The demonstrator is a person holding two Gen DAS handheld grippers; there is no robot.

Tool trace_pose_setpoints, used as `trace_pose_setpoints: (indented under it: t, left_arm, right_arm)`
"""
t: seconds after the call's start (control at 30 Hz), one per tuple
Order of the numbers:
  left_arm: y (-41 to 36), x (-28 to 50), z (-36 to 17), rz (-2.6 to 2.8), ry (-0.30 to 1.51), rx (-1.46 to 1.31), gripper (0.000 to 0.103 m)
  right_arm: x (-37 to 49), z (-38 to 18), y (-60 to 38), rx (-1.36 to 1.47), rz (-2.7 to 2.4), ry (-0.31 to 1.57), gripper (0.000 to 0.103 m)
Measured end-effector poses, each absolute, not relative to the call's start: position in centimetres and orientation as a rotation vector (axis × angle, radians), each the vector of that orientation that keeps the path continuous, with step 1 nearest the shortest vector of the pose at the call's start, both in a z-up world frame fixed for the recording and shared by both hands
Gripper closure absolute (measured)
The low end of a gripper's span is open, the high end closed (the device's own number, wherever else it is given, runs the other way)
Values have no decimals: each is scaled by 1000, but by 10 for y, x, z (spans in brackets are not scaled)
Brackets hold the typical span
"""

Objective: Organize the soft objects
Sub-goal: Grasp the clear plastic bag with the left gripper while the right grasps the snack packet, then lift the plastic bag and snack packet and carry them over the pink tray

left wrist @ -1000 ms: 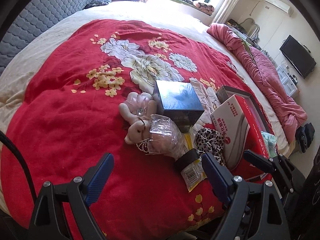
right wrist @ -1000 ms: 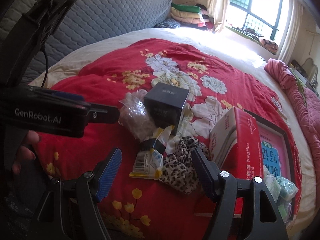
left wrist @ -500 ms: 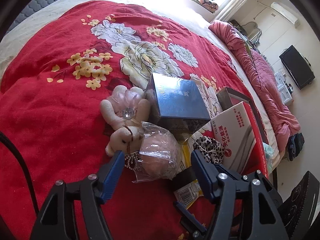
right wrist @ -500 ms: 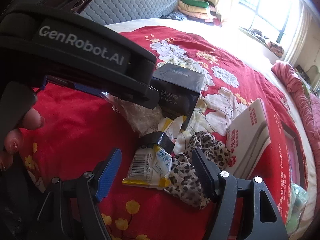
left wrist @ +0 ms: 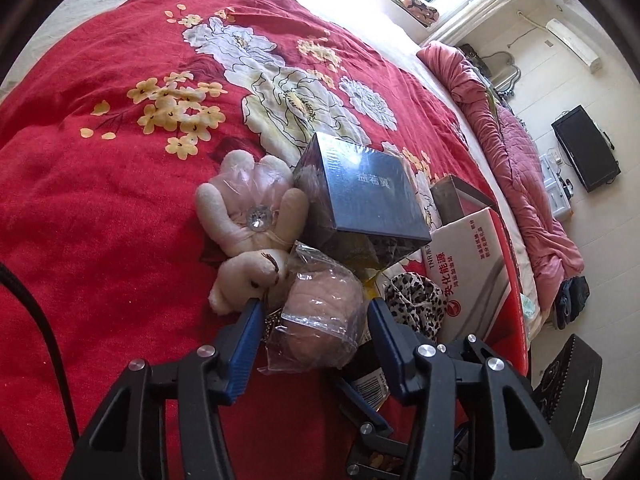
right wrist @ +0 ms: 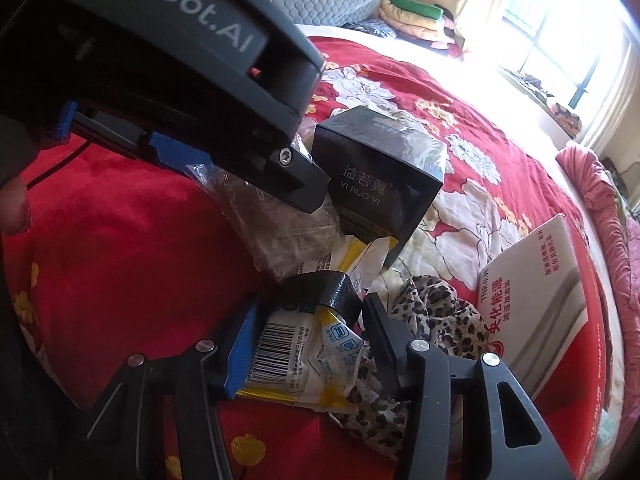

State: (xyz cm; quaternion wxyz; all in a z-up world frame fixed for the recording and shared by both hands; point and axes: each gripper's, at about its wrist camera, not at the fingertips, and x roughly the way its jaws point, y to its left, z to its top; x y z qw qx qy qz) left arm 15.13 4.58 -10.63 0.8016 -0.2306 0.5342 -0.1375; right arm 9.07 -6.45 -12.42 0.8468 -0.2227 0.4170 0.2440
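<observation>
In front of the dark box [left wrist: 368, 196], the left hand-held gripper [left wrist: 316, 320] stands open around the bagged pink soft item [left wrist: 320, 312] and the right hand-held gripper [right wrist: 308, 336] open around the yellow packet [right wrist: 296, 352], so slippery plastic may slide out.

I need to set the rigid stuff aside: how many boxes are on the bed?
3: a dark box beside the plush toy, a white-and-red carton right of it, and an open box behind the carton, partly hidden. Others may be hidden.
</observation>
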Motion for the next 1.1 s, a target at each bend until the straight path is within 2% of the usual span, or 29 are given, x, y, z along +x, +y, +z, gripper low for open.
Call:
trace_pose_setpoints:
  t: [0.07,0.13,0.2,0.5,0.83,1.1]
  left_arm:
    - [47,151,-107,-296,1133,-507,53]
    - [47,150,-107,-313,1132,-510,60]
    - [47,148,-105,-325,1119,-510,61]
    - [62,121,-90,-309,1072,-483,62]
    - [78,92,-60,-207,1011,-383,62]
    - [66,80,-26,-165,941,-283,62]
  right_arm:
    - [93,-121,-70,-447,531,878,53]
    - [95,-118,-77,-428,538,891,55]
    - [96,-112,-83,-397,540,899,57]
    - [83,-97,-91,-302,569,931,58]
    - [77,-77,-95,-237,581,877,59]
    - [70,-39,-105,-196,565,791,59]
